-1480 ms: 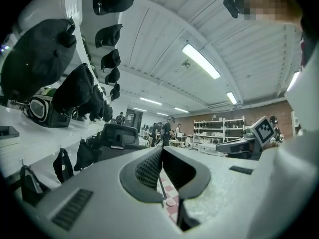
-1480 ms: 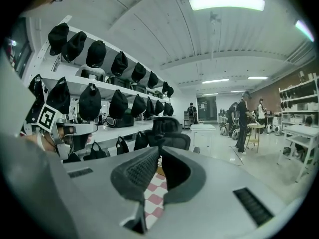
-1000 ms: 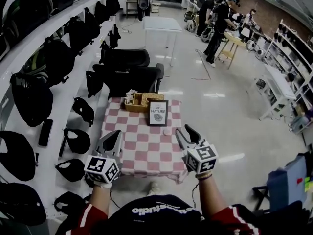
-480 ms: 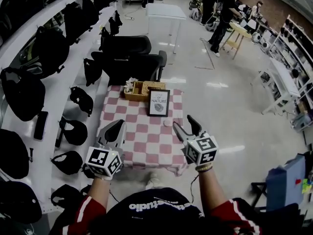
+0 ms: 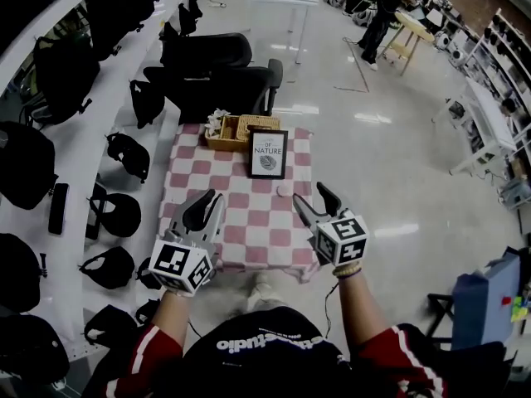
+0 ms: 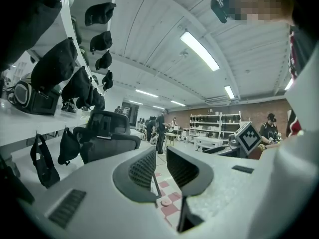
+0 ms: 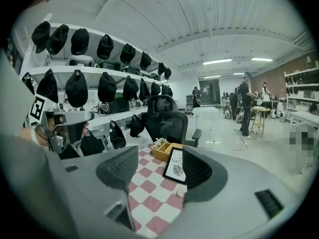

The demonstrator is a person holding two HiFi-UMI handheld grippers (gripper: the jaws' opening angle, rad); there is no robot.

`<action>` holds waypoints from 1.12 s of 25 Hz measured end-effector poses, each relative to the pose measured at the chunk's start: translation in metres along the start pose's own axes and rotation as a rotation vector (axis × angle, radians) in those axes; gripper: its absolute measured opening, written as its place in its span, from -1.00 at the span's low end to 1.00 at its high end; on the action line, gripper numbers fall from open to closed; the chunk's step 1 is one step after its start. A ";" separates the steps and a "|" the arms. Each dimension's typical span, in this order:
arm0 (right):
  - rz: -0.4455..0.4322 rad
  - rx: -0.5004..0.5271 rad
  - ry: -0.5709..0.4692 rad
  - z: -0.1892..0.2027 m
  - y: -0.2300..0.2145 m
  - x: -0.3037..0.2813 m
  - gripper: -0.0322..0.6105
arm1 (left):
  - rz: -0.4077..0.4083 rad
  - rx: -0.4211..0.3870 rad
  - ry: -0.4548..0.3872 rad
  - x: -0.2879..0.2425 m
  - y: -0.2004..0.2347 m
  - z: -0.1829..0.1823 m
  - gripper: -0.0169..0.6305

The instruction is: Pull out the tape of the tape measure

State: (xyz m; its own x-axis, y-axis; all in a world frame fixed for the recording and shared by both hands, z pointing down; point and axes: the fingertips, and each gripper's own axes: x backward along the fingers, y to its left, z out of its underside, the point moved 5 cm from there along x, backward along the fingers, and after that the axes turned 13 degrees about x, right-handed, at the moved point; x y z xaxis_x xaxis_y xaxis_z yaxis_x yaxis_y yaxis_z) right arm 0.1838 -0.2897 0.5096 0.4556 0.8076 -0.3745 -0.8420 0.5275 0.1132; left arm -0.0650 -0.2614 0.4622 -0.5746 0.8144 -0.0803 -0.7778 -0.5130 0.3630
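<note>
A small round pale disc, which looks like the tape measure (image 5: 284,190), lies on the red-and-white checked tablecloth (image 5: 249,243) in front of a framed sign. It also shows in the right gripper view as the disc (image 7: 180,192) and in the left gripper view as the disc (image 6: 165,202). My right gripper (image 5: 311,196) hovers just right of it and apart from it. Its jaws have just been opening and stand wide with nothing between them (image 7: 159,166). My left gripper (image 5: 207,199) hangs over the cloth's left part. Only a narrow slit shows between its empty pads (image 6: 161,158).
A black-framed sign (image 5: 268,154) stands mid-table with a wicker basket (image 5: 236,128) behind it. Two black office chairs (image 5: 216,81) sit past the table. White shelves with black bags (image 5: 50,139) line the left. People work at benches (image 5: 390,23) far back right.
Both grippers have come forward and lower over the near half of the table. The right jaws stand wider apart than a second ago. The head view has tilted further down.
</note>
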 end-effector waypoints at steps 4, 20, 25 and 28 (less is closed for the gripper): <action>-0.022 0.013 0.058 0.022 -0.004 -0.021 -0.05 | -0.010 0.020 0.020 -0.011 0.003 0.006 -0.78; -0.109 0.036 0.315 0.139 -0.026 -0.110 -0.08 | -0.026 -0.012 0.147 -0.061 0.008 0.055 -0.78; -0.131 0.015 0.369 0.172 -0.032 -0.137 -0.07 | -0.041 0.010 0.154 -0.081 0.015 0.062 -0.78; -0.155 0.001 0.391 0.188 -0.035 -0.153 -0.07 | -0.055 0.011 0.162 -0.091 0.019 0.066 -0.78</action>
State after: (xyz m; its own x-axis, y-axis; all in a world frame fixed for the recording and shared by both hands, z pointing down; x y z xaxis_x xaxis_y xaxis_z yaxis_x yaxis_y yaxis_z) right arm 0.1977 -0.3814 0.7359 0.4324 0.5582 -0.7081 -0.7719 0.6351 0.0293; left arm -0.0104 -0.3274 0.5377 -0.5655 0.7865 -0.2482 -0.8069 -0.4654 0.3639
